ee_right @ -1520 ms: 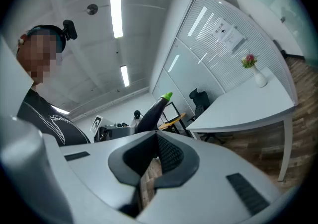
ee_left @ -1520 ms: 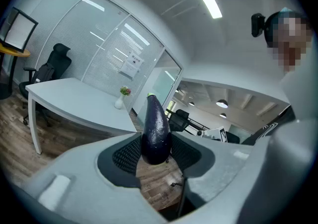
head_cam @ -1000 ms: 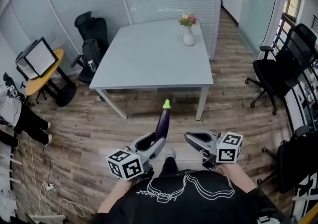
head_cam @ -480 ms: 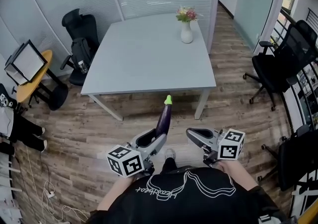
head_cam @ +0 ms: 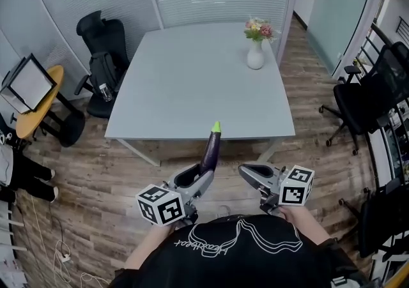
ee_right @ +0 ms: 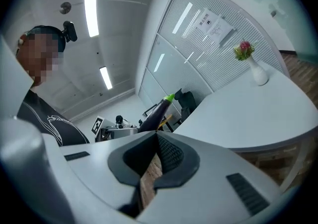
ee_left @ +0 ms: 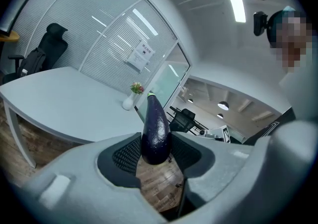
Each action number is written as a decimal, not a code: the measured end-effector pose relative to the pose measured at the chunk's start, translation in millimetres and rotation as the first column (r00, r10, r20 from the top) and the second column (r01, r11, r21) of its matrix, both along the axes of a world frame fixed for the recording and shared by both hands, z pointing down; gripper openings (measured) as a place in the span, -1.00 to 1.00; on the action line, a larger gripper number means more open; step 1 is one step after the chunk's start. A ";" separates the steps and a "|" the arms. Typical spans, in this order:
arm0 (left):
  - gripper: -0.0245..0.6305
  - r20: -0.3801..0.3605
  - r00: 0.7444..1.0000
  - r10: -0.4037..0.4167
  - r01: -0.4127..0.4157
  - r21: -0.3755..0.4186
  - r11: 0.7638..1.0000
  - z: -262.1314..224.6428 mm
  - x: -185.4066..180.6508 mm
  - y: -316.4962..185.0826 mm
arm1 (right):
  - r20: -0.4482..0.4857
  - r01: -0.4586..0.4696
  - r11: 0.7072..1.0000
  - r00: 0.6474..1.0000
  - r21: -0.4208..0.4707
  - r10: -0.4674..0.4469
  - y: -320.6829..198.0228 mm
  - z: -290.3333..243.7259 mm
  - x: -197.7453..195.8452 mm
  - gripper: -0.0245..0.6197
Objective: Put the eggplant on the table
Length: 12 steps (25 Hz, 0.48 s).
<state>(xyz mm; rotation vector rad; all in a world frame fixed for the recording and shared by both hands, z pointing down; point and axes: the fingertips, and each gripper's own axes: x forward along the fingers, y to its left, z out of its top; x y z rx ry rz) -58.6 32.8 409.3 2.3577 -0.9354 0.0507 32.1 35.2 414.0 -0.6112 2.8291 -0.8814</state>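
At the upper right of the head view, on the far part of the grey table [head_cam: 192,89]: a white vase [head_cam: 255,58], upright, with pink and yellow flowers [head_cam: 259,29] in it, well apart from the table's near edge. At lower centre of that view: the left gripper [head_cam: 195,181], clamped on the thick dark end of the purple eggplant [head_cam: 209,149]. Holds it in the air over the wooden floor [head_cam: 96,165], green tip pointing up the frame and overlapping the table's near edge, not resting on the tabletop. In the left gripper view, the same grip: ribbed black pads [ee_left: 126,153] pressed against both sides of the eggplant [ee_left: 155,128], with table and vase beyond. Just to the right, at about the same height in the frame: the right gripper [head_cam: 250,173], jaws closed together and empty. Confirmed in the right gripper view, with the jaw tips meeting at centre [ee_right: 156,137] and the eggplant [ee_right: 158,110] above them. Both grippers side by side in front of the black shirt [head_cam: 236,251] at the bottom edge, aimed up the frame toward the table, marker cubes [head_cam: 160,207] at their outer rear ends.
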 end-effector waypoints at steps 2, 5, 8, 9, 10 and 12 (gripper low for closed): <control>-0.33 -0.001 1.000 -0.003 0.003 0.005 1.000 1.4 -10.9 -16.6 | -0.006 0.003 1.000 1.000 0.003 -0.003 -16.7 0.8 -10.5 -0.90; -0.33 -0.008 1.000 -0.015 0.015 0.007 1.000 4.7 -27.8 -37.3 | -0.015 0.005 1.000 1.000 0.004 -0.005 -36.8 3.2 -24.7 -0.90; -0.33 -0.013 0.999 -0.029 0.029 0.004 1.000 7.1 -42.7 -54.3 | -0.019 0.010 1.000 1.000 0.000 -0.010 -51.2 4.6 -38.2 -0.90; -0.33 -0.015 0.999 -0.034 0.034 0.003 0.999 7.1 -46.1 -59.1 | -0.021 0.012 1.000 1.000 -0.001 -0.012 -55.0 4.7 -41.2 -0.90; -0.33 -0.017 0.999 -0.038 0.038 0.002 0.999 6.5 -48.4 -63.4 | -0.023 0.012 1.000 1.000 -0.002 -0.012 -59.0 4.7 -42.8 -0.90; -0.33 -0.021 0.999 -0.044 0.044 0.007 0.999 4.8 -50.0 -69.9 | -0.023 0.009 1.000 1.000 -0.002 -0.009 -66.5 4.9 -42.7 -0.90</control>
